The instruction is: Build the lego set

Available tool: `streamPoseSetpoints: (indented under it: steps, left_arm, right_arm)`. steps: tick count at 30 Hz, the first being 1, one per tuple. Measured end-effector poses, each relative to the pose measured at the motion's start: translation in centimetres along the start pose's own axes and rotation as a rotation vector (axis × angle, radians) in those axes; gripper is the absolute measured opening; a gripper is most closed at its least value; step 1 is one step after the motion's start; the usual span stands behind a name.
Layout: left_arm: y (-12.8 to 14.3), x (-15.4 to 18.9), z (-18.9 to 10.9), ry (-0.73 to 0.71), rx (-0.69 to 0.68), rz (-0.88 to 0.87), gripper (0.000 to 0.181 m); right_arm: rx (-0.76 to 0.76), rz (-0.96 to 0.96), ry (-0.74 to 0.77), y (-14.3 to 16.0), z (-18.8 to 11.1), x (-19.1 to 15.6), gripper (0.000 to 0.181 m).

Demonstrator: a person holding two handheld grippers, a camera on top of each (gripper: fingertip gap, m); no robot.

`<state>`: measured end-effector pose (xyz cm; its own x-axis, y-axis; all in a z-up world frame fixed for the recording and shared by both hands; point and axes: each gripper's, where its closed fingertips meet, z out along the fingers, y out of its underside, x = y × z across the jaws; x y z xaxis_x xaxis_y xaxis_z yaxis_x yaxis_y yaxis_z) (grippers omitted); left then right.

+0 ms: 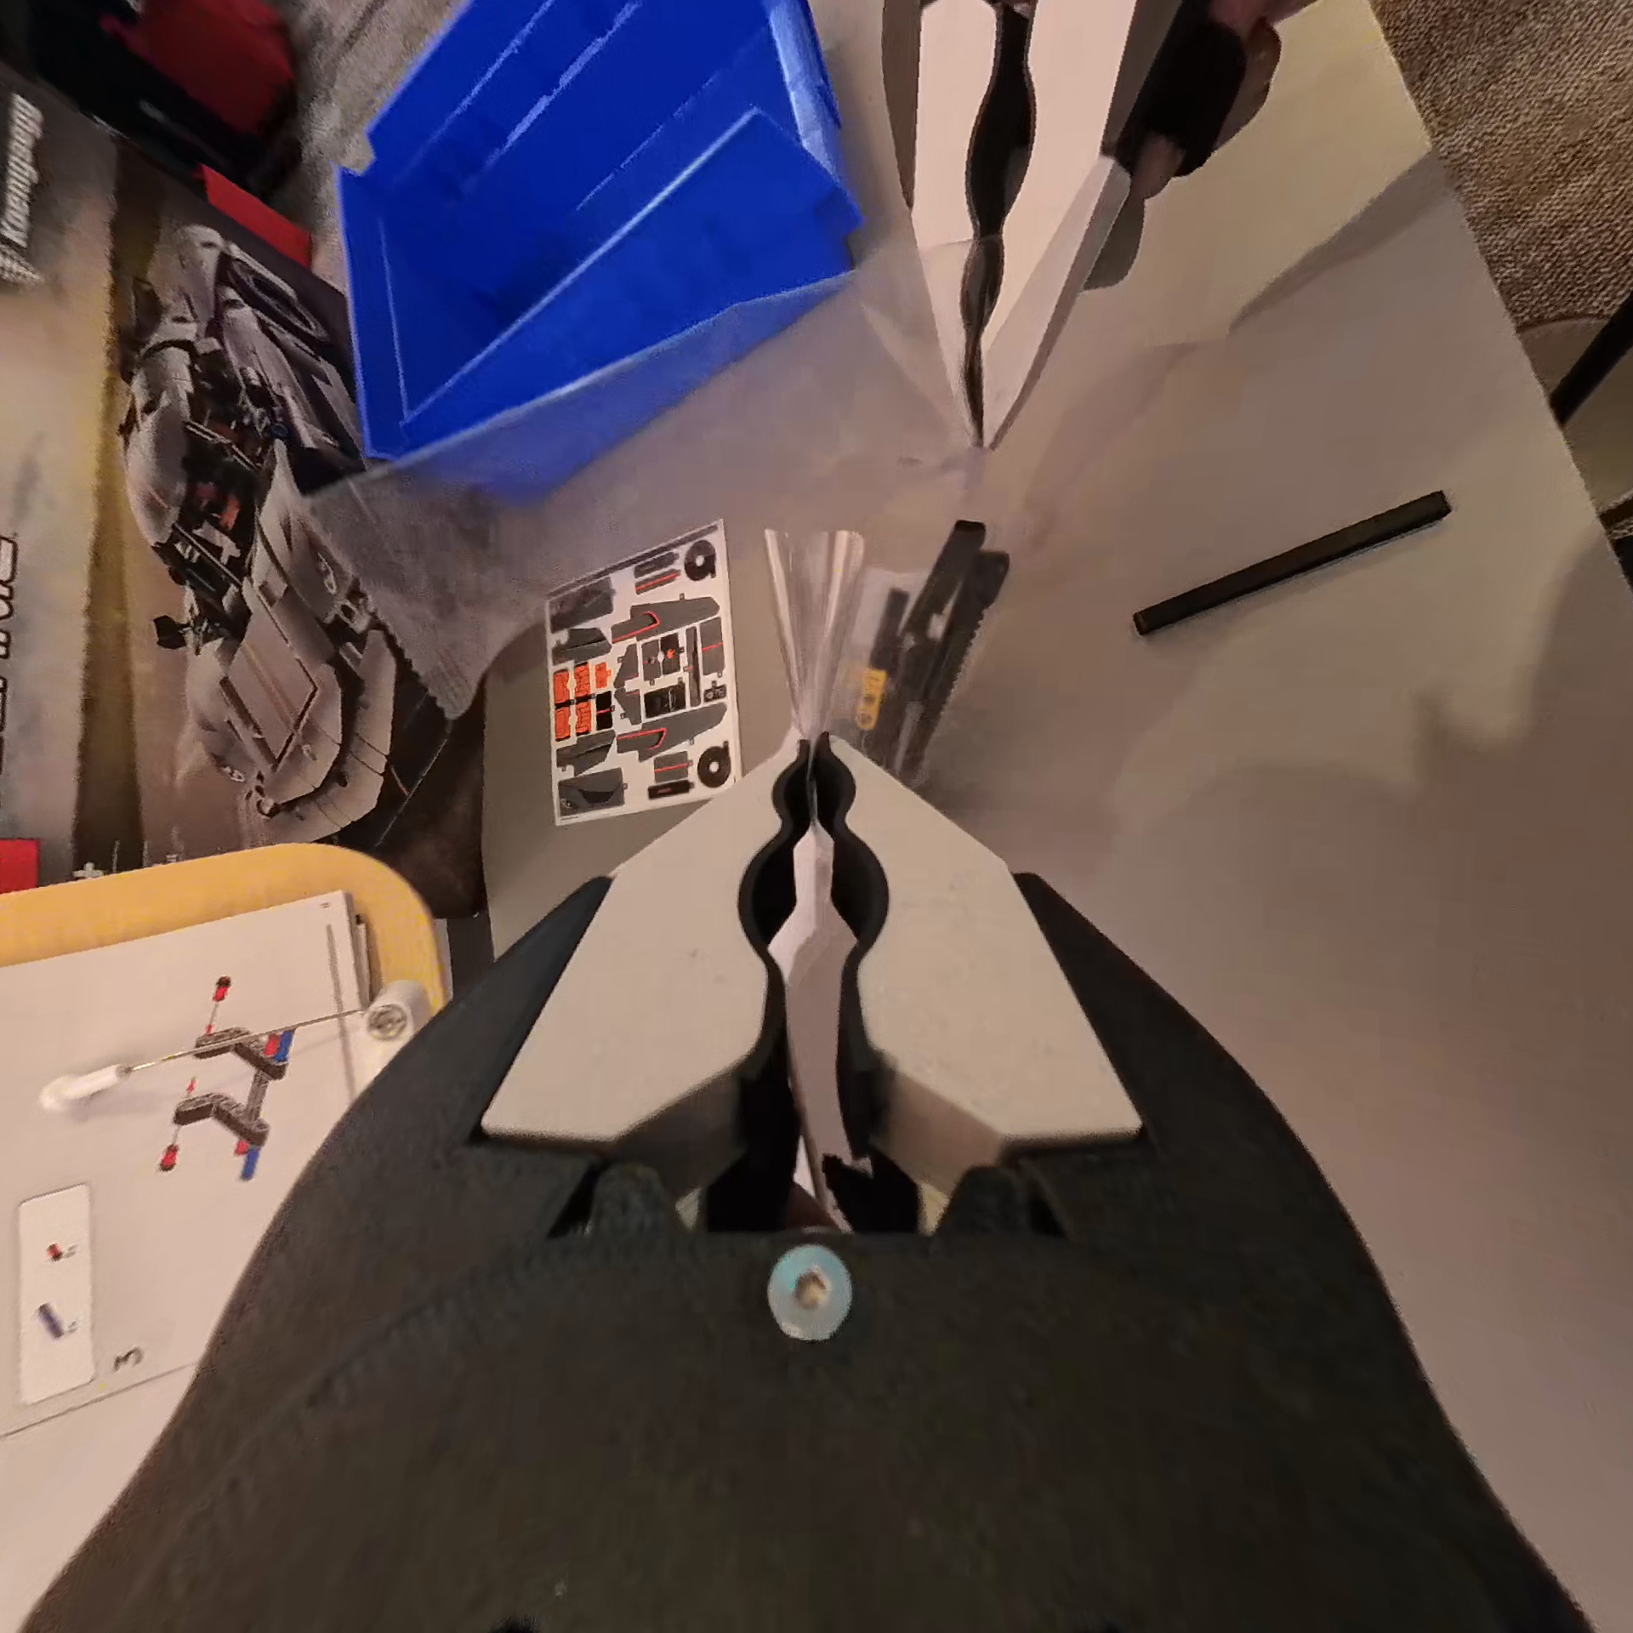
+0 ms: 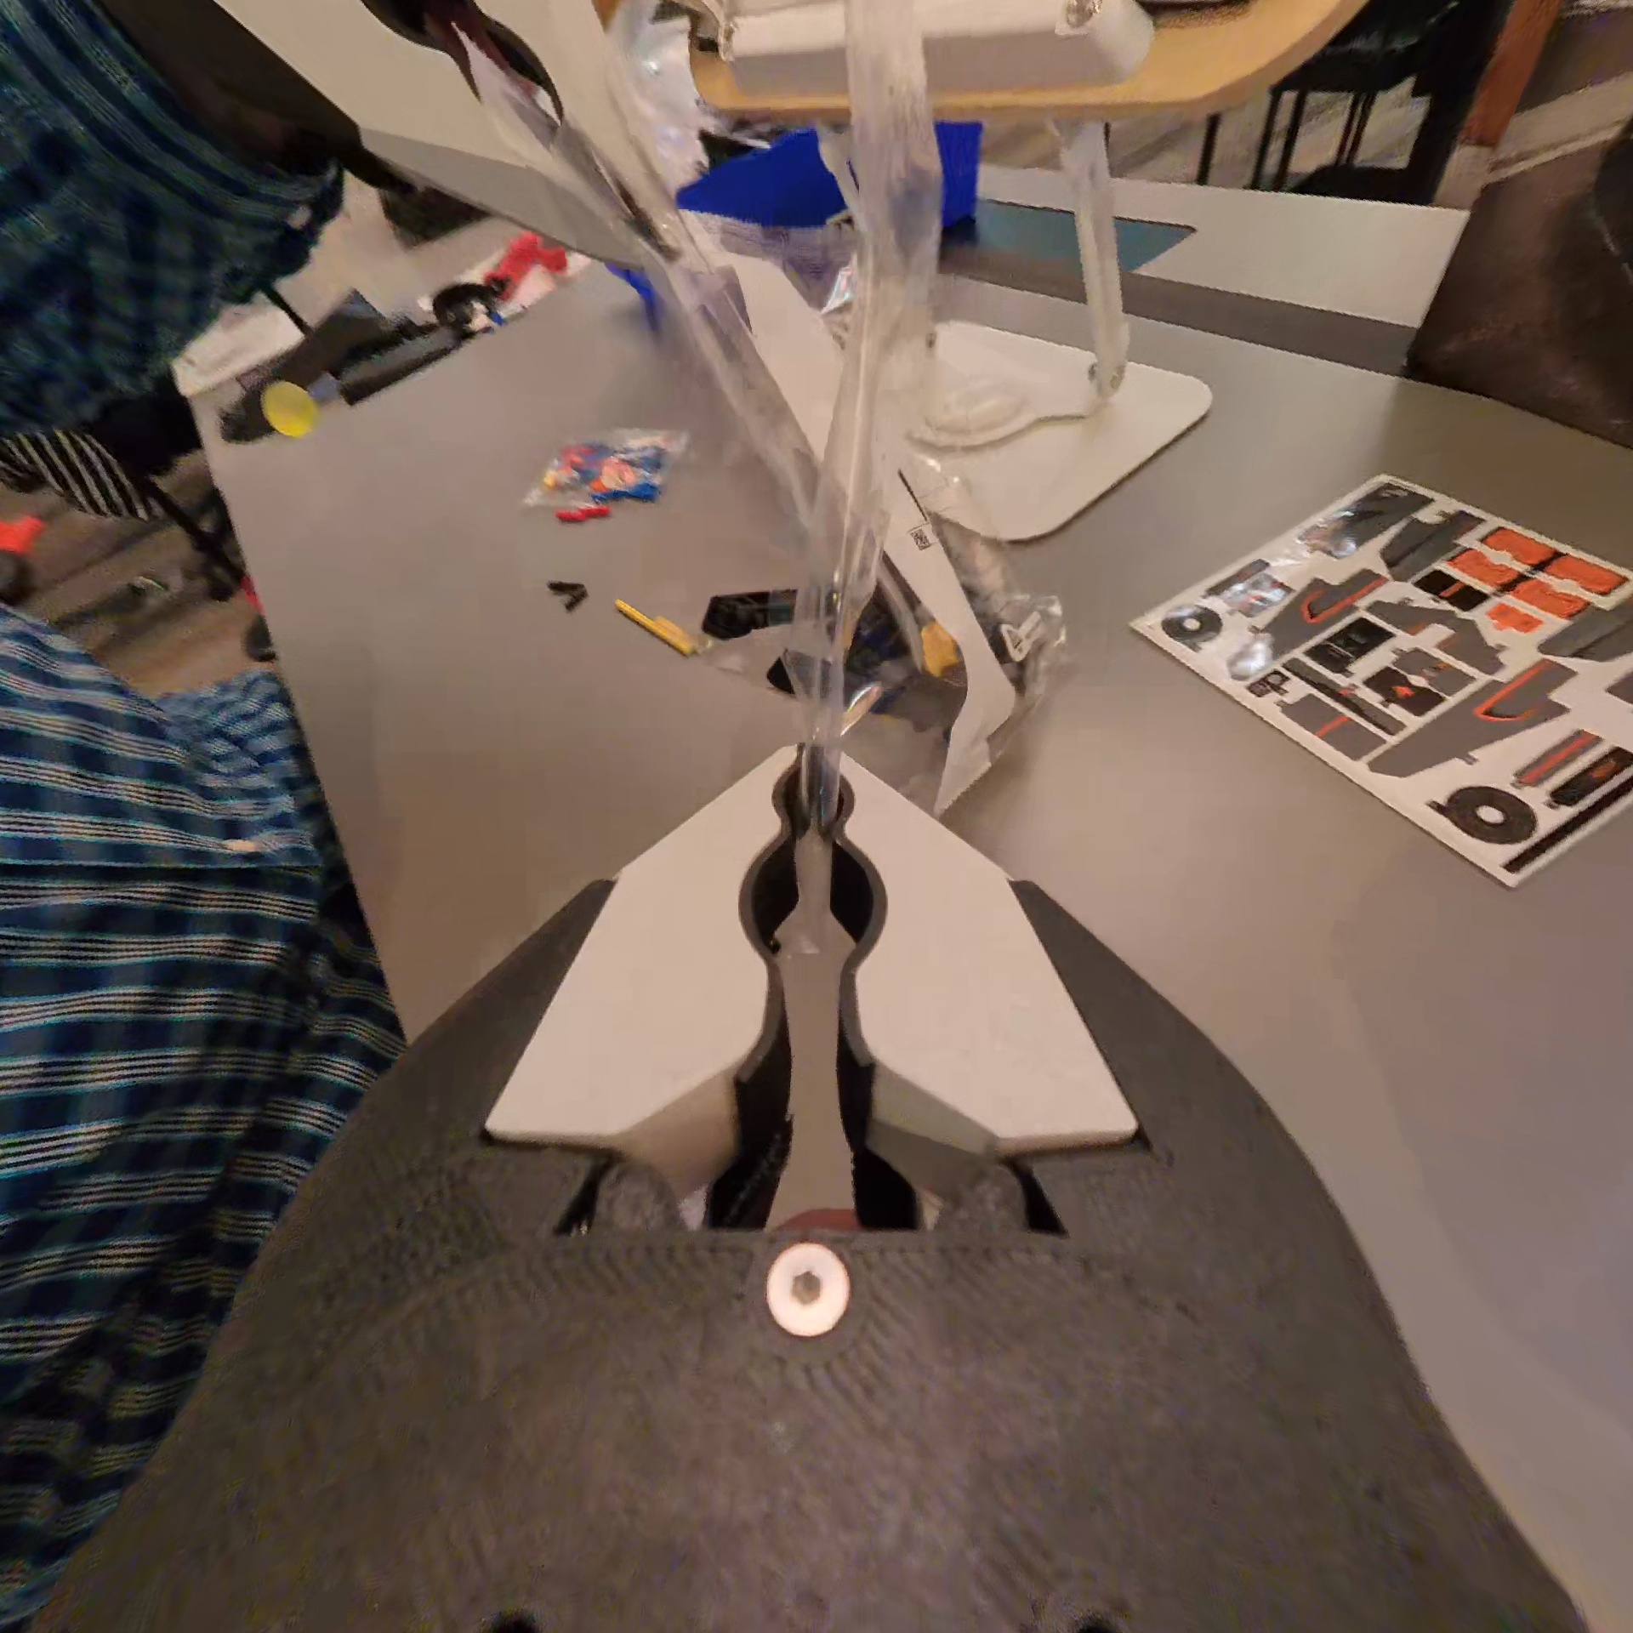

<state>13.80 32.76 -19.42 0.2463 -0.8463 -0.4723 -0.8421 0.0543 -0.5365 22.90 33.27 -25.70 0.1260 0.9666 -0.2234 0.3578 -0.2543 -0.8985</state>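
Observation:
A clear plastic bag (image 1: 919, 654) of dark Lego parts lies low over the grey table, with torn film stretched up from it. My left gripper (image 1: 813, 751) is shut on one strip of the film. My right gripper (image 2: 817, 786) is shut on another strip (image 2: 870, 442) of the same bag (image 2: 937, 680). The right gripper also shows at the top of the left wrist view (image 1: 976, 433). The left gripper shows at the upper left of the right wrist view (image 2: 658, 243). The two face each other with the bag between them.
A sticker sheet (image 1: 645, 672) (image 2: 1414, 663) lies beside the bag. A blue bin (image 1: 574, 265), the set's box (image 1: 221, 530), and an instruction booklet on a wooden stand (image 1: 177, 1105) sit left. A black beam (image 1: 1290, 565) lies right. A small bag of coloured parts (image 2: 610, 473), a yellow axle (image 2: 654, 627) and a person's plaid clothing (image 2: 132, 972) are nearby. My hands' fingertips stand some 12 cm from each other.

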Motion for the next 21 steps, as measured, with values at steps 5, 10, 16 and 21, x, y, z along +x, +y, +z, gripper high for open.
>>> streamPoseSetpoints:
  steps: [5, 10, 16, 21]
  left_arm:
    - [-0.5, 0.3, -2.5, 0.062, -0.028, -0.019, 0.0]
    - [-1.3, 2.1, -6.2, 0.156, -0.038, -0.048, 0.0]
    - [-0.7, 4.3, -7.3, 0.342, -0.099, -0.159, 0.0]
    - [2.5, 2.9, -2.1, 0.472, -0.188, -0.305, 0.0]
  right_arm:
    - [0.056, 0.085, -0.113, -1.5, -0.2, -2.2, 0.0]
    - [0.081, 0.16, -0.253, -2.8, -0.1, -6.2, 0.0]
    - [0.069, 0.331, -0.443, -2.3, 1.3, -9.8, 0.0]
    - [0.009, 0.466, -0.425, 0.7, 3.4, -7.8, 0.0]
